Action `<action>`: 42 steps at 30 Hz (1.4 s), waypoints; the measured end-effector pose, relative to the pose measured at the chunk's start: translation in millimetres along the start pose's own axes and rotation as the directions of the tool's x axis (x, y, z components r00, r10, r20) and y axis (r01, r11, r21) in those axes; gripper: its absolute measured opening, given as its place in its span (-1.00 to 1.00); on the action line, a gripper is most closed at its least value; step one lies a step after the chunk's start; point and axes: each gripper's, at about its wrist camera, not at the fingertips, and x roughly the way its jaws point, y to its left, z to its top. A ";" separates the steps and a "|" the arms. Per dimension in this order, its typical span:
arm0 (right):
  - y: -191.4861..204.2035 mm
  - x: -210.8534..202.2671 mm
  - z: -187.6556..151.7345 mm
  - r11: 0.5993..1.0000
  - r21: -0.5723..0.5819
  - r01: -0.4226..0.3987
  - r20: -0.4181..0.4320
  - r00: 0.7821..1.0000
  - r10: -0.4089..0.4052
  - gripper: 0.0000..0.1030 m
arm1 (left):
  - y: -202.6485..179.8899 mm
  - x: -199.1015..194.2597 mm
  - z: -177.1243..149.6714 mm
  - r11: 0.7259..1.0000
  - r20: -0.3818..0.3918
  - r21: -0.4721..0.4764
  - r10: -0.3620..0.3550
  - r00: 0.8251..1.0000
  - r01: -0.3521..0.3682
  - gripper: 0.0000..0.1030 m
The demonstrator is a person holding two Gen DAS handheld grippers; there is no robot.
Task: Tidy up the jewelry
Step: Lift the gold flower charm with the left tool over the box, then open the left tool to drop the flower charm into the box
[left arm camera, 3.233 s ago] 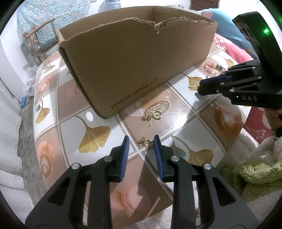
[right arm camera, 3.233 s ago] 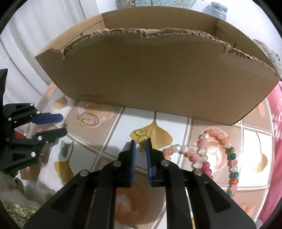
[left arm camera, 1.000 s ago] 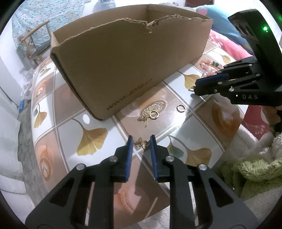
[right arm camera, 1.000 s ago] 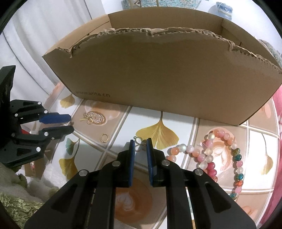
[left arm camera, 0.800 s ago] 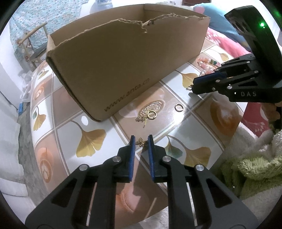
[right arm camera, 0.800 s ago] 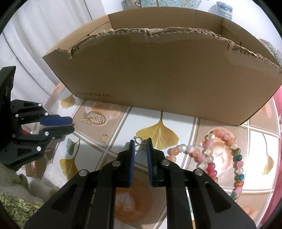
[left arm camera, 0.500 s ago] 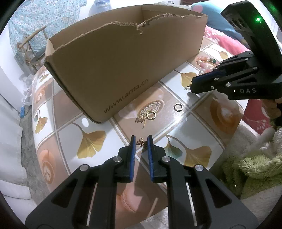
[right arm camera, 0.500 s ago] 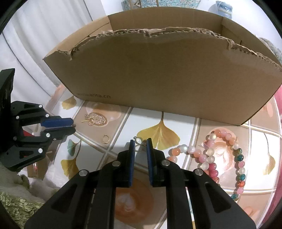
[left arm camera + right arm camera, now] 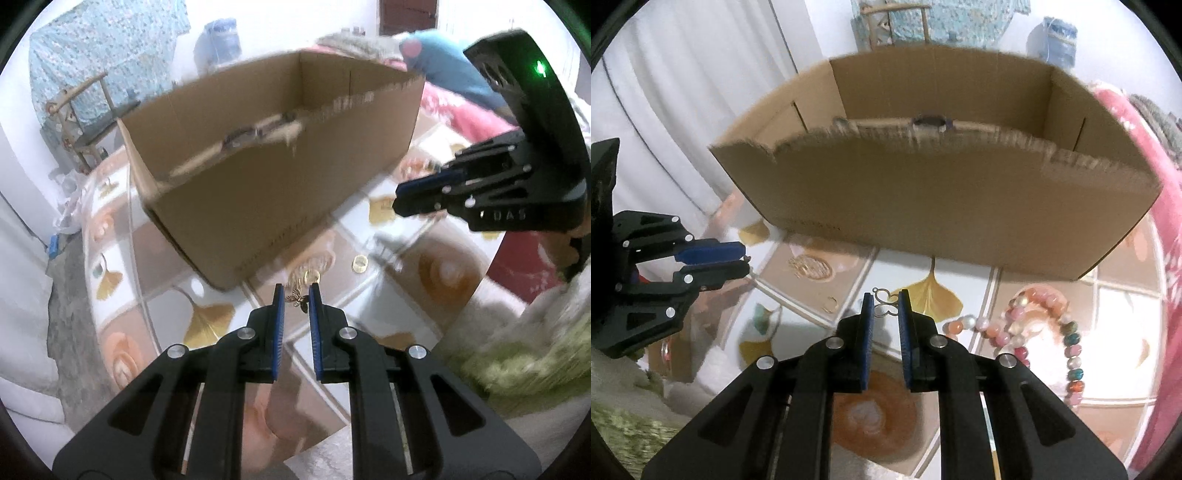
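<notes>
Gold butterfly charm is pinched between the left gripper's blue fingers, and the right gripper pinches a thin silver wire charm, both above the tiled desk before the brown cardboard box.

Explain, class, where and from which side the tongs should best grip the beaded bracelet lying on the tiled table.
Probably a single strand of the beaded bracelet, at its outer arc, coming straight down from above. It lies flat on the table in loose loops, so the fingers can only straddle one row of beads; where strands bunch together the beads would likely roll away.
</notes>
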 end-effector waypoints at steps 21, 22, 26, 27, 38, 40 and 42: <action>-54.8 20.9 146.8 0.989 0.023 -0.144 -0.062 0.987 0.145 -0.74 | 67.9 46.1 125.0 1.000 -0.043 0.003 -0.005 0.999 0.005 -0.77; -60.8 31.0 150.5 0.988 0.047 -0.150 -0.102 0.983 0.154 -0.74 | 71.1 56.0 128.6 1.000 -0.077 0.002 -0.012 0.997 0.012 -0.77; -78.5 54.4 156.8 0.987 0.106 -0.124 -0.166 0.976 0.141 -0.74 | 79.1 77.5 134.5 0.999 -0.157 -0.023 -0.026 0.987 0.023 -0.76; -82.0 58.3 158.0 0.987 0.116 -0.108 -0.177 0.976 0.128 -0.74 | 80.7 81.1 135.5 0.999 -0.171 -0.028 -0.024 0.985 0.019 -0.76; -100.2 45.0 159.6 0.982 0.163 -0.100 -0.104 0.988 0.118 -0.55 | 88.2 70.4 137.9 0.997 -0.127 -0.074 -0.025 0.992 0.015 -0.40; -101.6 33.6 159.8 0.980 0.167 -0.105 -0.070 0.990 0.118 -0.50 | 89.7 65.9 139.3 0.997 -0.112 -0.080 -0.016 0.994 0.007 -0.39; -101.4 18.2 157.6 0.981 0.168 -0.097 -0.031 0.994 0.104 -0.41 | 91.3 55.9 139.1 0.996 -0.085 -0.092 -0.012 0.996 0.005 -0.38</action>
